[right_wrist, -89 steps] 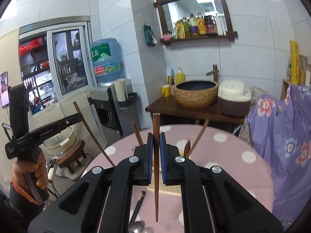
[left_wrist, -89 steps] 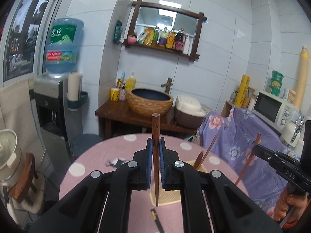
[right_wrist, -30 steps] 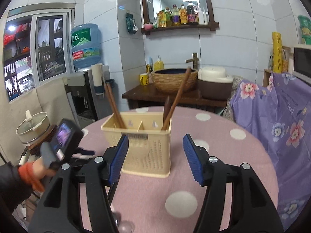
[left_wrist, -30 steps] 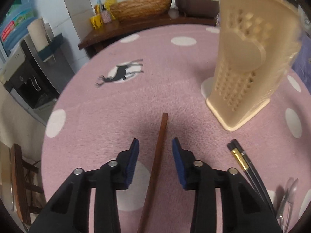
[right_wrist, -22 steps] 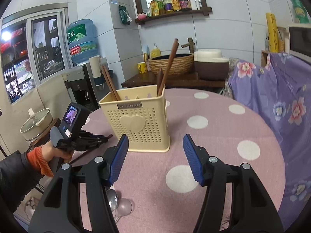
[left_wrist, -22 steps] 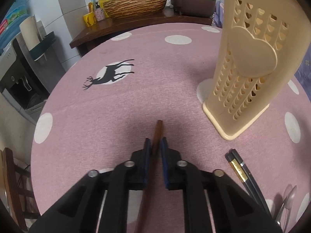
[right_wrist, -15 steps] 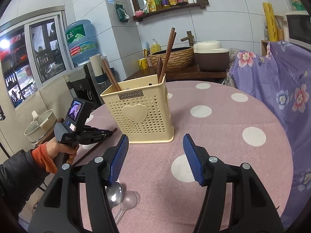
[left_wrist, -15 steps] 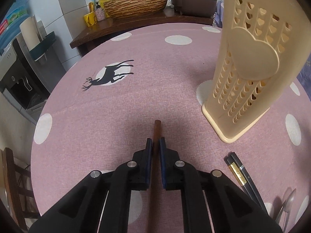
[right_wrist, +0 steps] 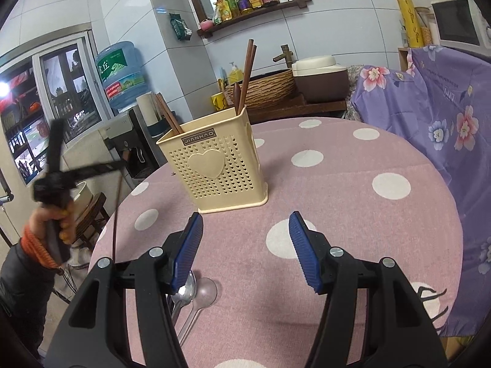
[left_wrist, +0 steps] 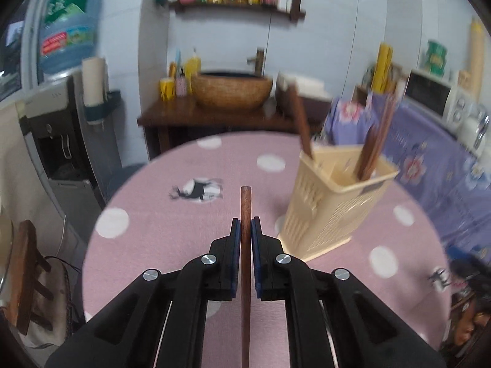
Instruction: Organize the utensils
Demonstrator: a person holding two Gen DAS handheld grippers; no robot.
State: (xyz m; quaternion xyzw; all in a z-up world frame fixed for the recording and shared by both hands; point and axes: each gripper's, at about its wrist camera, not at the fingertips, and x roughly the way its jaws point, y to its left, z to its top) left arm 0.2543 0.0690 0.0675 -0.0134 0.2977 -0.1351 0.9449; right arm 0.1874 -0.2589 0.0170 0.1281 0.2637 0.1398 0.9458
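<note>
Left tongs raised, clamping a wooden chopstick; right tongs spread wide, low over table.

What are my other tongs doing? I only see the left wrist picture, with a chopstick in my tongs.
Observer: The right tongs are open and hold nothing.
Operator: Is anything lying on the table near them?
Observer: Yes, spoons lie just under those tongs.
Operator: Does the basket have a picture on it?
Observer: The utensil holder has a heart on its front.
</note>
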